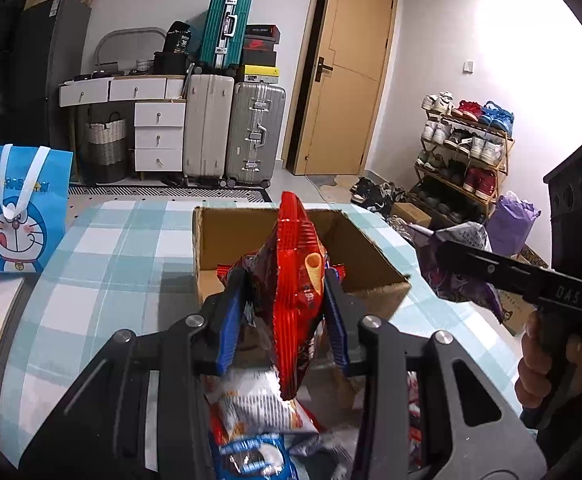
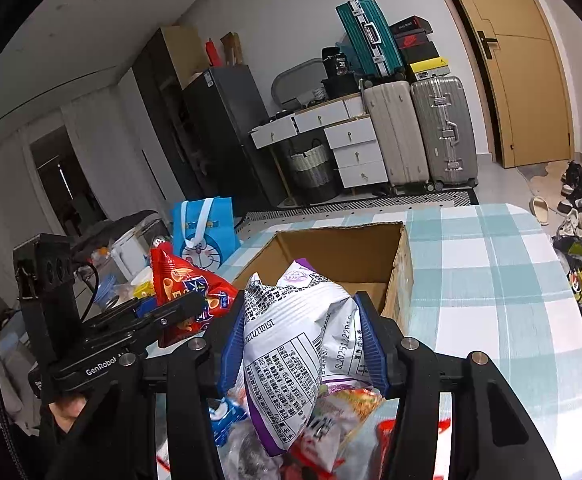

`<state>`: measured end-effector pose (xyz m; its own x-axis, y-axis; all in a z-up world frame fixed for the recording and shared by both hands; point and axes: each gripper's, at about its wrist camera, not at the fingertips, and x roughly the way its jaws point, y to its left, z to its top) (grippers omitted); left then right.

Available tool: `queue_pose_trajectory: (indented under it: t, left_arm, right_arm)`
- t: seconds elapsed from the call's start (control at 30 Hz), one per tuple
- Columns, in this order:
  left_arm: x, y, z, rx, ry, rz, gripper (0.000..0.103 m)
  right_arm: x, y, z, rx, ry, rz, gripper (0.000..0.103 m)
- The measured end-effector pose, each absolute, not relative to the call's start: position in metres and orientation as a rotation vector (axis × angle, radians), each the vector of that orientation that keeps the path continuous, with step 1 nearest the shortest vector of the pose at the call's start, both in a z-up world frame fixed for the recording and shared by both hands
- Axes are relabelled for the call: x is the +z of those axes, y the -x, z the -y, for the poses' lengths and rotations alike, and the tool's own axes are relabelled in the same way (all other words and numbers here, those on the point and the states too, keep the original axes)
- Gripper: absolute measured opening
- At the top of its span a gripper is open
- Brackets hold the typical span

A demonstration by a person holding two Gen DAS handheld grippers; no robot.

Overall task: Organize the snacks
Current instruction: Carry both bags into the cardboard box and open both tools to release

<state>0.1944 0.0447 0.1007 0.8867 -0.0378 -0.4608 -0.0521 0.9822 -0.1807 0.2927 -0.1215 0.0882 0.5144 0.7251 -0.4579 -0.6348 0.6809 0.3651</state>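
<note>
Both grippers clamped, angled down
Left gripper (image 1: 285,300) and right gripper (image 2: 299,344) each pinch a snack bag, side by side

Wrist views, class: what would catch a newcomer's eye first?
A bright red snack bag sits clamped in the left gripper. A white and purple bag is clamped in the right gripper. Beyond both, an open cardboard box stands on the checked table.
</note>
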Motion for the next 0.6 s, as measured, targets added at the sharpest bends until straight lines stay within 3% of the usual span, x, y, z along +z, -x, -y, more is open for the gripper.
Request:
queue_pose_trajectory:
  t: [0.6]
  left_arm:
    - [0.071, -0.285, -0.063, 0.039, 0.175, -0.527, 0.034]
  right_arm:
    - [0.073, -0.357, 0.097, 0.789, -0.222, -0.640, 0.052]
